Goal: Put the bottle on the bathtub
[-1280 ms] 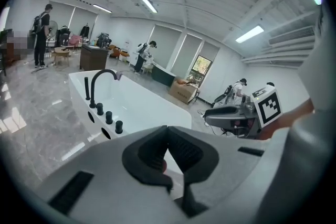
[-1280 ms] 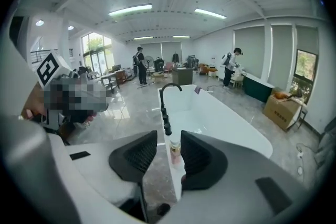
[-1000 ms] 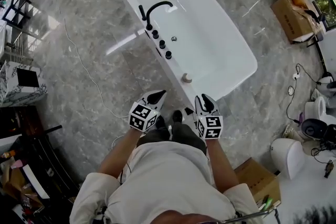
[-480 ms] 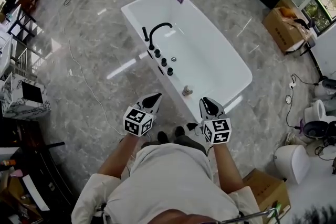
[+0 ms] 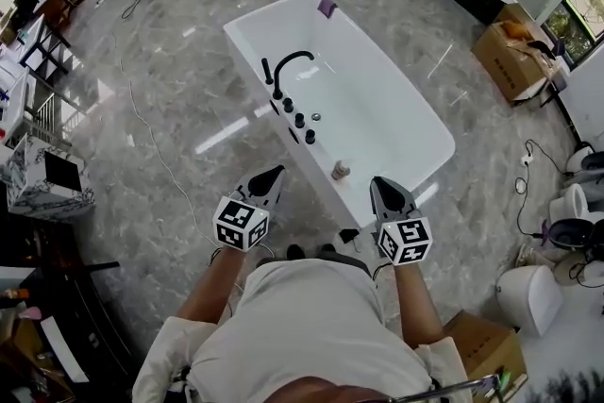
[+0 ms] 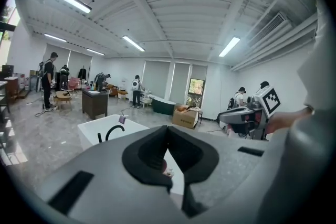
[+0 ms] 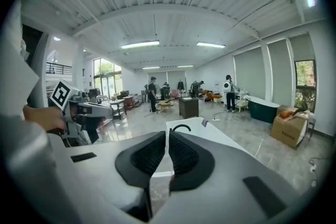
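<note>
Apparently placed already, the bottle stands upright on the bathtub near rim, ahead and between both tools, nearer the right gripper, jaws just closed on nothing; left gripper likewise pinched together, empty.

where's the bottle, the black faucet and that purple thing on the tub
bottle [image 5: 340, 171], head view, middle of its body
black faucet [image 5: 294, 54], head view, top of its arched spout
purple thing [image 5: 327, 7], head view, its middle
</note>
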{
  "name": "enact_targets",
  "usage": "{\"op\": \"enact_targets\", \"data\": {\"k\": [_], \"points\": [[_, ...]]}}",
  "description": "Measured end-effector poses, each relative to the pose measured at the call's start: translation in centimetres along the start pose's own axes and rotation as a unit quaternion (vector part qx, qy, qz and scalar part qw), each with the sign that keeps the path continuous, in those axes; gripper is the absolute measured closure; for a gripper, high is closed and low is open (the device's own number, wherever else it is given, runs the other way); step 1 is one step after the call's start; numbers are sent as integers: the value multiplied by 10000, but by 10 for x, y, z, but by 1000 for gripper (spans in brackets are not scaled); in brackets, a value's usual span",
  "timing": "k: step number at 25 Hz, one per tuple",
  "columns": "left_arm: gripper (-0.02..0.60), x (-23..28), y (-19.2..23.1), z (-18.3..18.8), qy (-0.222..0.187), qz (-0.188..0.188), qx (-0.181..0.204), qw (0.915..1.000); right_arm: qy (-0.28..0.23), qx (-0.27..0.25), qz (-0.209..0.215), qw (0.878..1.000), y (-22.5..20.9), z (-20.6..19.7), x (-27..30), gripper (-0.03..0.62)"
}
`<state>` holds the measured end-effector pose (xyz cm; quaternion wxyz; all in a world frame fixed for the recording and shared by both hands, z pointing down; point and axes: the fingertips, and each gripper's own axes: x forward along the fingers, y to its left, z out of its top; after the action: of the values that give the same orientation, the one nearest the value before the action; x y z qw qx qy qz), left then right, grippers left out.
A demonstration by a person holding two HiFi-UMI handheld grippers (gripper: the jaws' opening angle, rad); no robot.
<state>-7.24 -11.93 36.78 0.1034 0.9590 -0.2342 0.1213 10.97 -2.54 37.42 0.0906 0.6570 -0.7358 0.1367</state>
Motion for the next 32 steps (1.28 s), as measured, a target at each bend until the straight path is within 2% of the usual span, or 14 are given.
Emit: {"op": "enact_targets", "data": {"k": [8, 18, 32], "points": [[574, 0, -16, 9, -154, 147, -61, 9998, -257, -110, 52, 9996, -13, 15, -17, 551], [574, 9, -27, 7, -260, 340, -180, 9989, -281, -127, 236, 9992, -17, 12, -24, 554], [574, 18, -37, 2, -147, 273, -156, 9994, -258, -259, 282, 9989, -22, 14, -27, 554]]}}
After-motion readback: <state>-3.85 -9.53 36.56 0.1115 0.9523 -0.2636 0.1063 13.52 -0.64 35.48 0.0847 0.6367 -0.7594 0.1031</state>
